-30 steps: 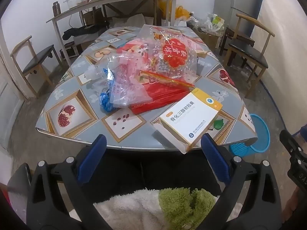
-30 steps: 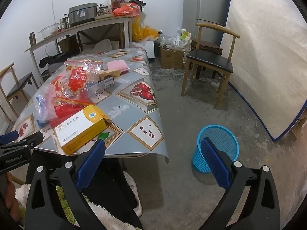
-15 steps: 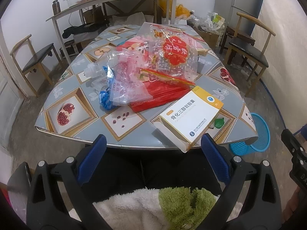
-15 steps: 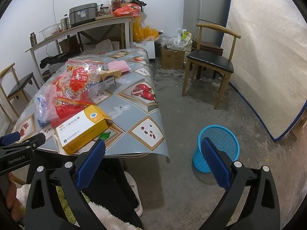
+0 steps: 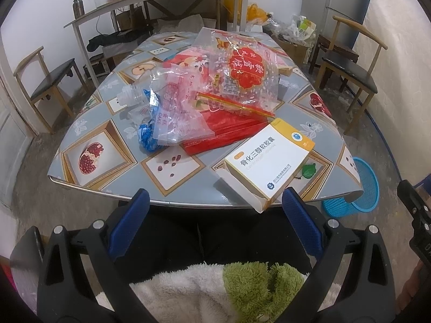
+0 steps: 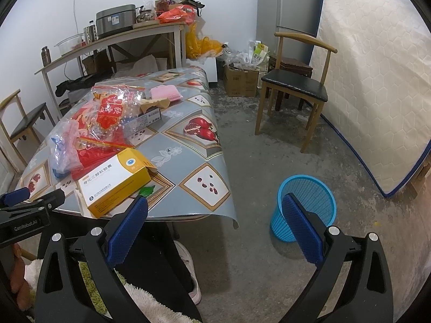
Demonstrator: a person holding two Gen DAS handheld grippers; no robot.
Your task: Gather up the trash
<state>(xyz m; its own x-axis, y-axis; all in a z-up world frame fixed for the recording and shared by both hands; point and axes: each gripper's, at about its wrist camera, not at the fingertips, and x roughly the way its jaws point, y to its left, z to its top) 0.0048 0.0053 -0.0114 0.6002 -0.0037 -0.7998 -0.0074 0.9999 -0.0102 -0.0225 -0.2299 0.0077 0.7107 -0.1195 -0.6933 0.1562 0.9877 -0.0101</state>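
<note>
Left wrist view: the left gripper (image 5: 215, 207) is wide open, holding nothing, near the medicine box (image 5: 269, 165); the right gripper (image 6: 215, 215) is also wide and empty.

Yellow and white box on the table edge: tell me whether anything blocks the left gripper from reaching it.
Nothing visible does. The yellow and white box overhangs the near table edge, just ahead of the open left gripper, with only empty air between them.
</note>
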